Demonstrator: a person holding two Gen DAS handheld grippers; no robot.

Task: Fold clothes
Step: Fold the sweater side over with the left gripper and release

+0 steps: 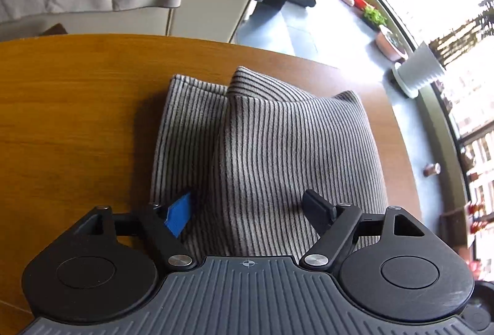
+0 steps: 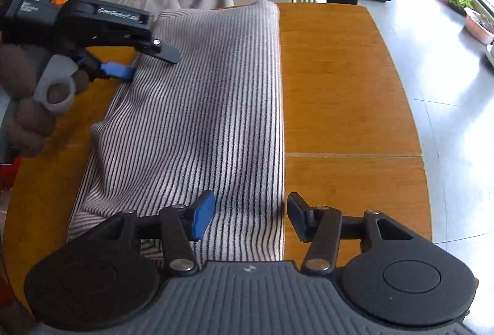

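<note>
Striped cloth is laid folded near the far edge of the table. Left gripper and right gripper are held spread over its edges, probably so the next fold can be taken.

The left gripper has its jaws spread wide, one blue pad on the left and a black pad on the right, with nothing clamped between them. In the right wrist view the same left gripper reaches in from the left, angled slightly down, held by a hand whose fingers wrap the grip, one through a grey ring. The right gripper also has its jaws apart, pointing forward and low, nothing between them.
</note>
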